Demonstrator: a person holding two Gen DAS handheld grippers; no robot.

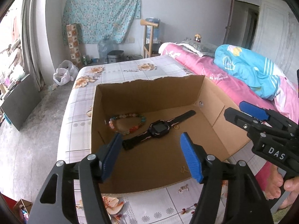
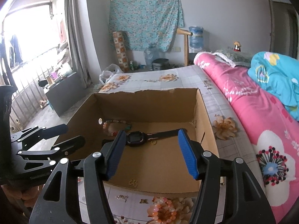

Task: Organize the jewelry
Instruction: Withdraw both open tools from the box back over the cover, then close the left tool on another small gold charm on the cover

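Observation:
An open cardboard box (image 1: 145, 87) (image 2: 203, 115) sits on a floral table. Inside lie a bead bracelet (image 1: 127, 123) (image 2: 114, 125), a black watch (image 1: 158, 127) (image 2: 136, 137), a small gold ring (image 1: 176, 127) (image 2: 153, 142) and a gold clover piece (image 1: 184, 169) (image 2: 133, 182). My left gripper (image 1: 151, 156) is open and empty above the box's near side. My right gripper (image 2: 150, 153) is open and empty over the box. A small hair comb (image 1: 183, 188) (image 2: 121, 197) and a small clip (image 2: 143, 201) lie on the table before the box.
A bed with a pink quilt (image 2: 252, 102) and a blue blanket (image 1: 248, 71) runs along the right. The right gripper's body (image 1: 265, 128) shows at the right of the left wrist view. The left gripper's body (image 2: 43, 145) shows at the left of the right wrist view.

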